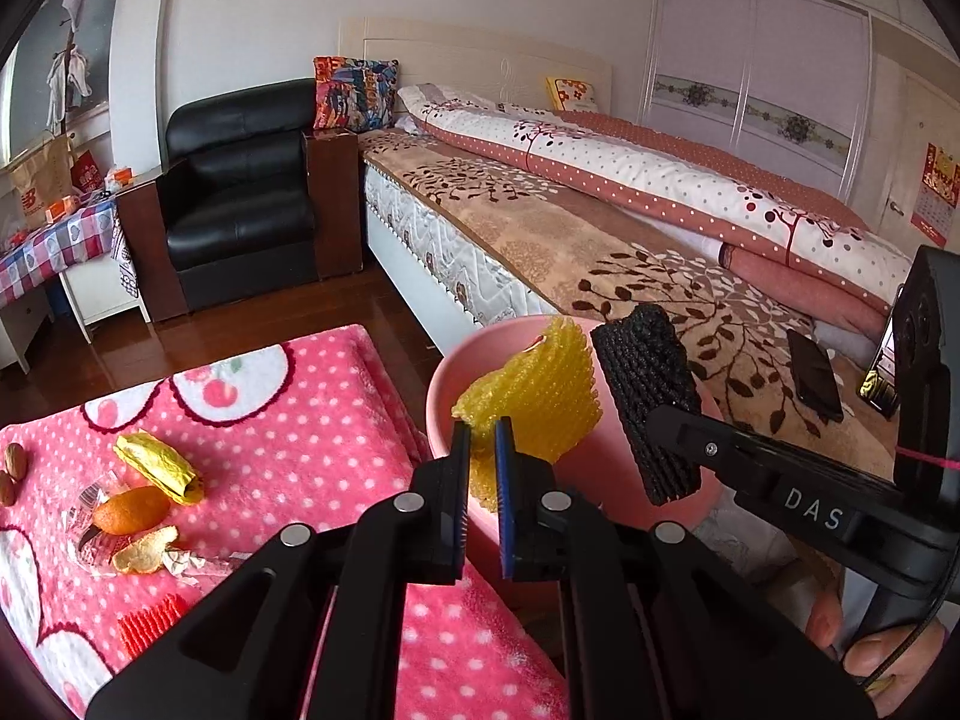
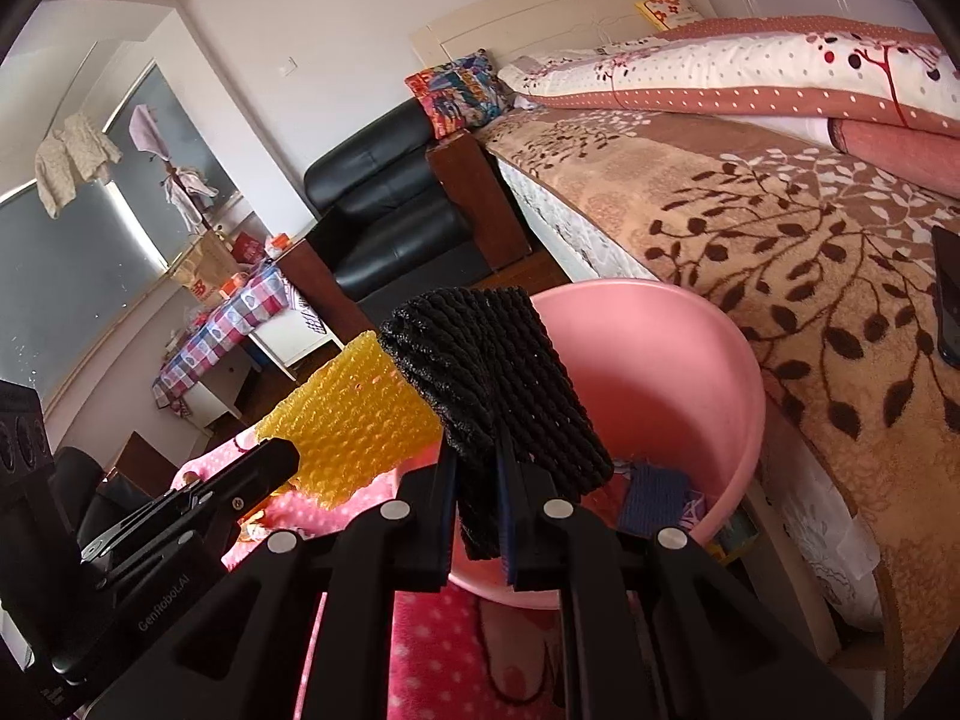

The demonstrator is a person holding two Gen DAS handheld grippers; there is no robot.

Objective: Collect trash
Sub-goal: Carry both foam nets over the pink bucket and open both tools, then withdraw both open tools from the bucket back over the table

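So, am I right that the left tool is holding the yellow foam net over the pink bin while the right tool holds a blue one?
Not quite: the right tool holds a black foam net, as the right wrist view shows. The left tool does hold the yellow foam net over the pink bin.

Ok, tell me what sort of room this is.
A bedroom, most likely: a made bed with a headboard, a sliding wardrobe behind it, and a black armchair alongside.
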